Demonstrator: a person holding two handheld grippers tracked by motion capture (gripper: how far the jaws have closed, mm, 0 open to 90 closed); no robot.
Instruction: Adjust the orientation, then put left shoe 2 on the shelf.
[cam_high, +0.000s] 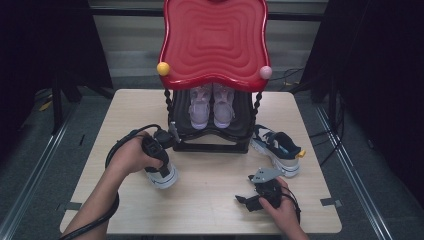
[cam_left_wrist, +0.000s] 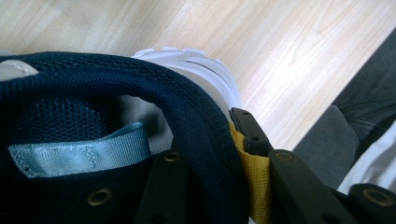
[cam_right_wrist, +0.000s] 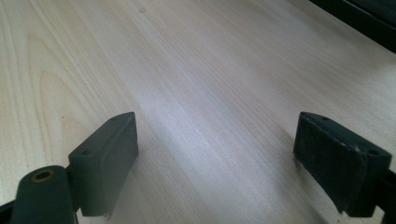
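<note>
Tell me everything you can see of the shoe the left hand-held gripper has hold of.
The sneaker has a navy mesh collar, a light blue webbing loop inside, a yellow heel tab and a white ribbed sole. The left hand-held gripper is shut on its heel collar, one jaw inside, one outside on the tab. It sits on the wooden table, before the rack.

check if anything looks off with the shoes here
The pale pair sits neatly side by side on the rack's lower shelf, but the navy-and-white pair is split. One sneaker lies on the table right of the rack; the other sneaker is gripped at its heel collar by the left gripper.
</note>
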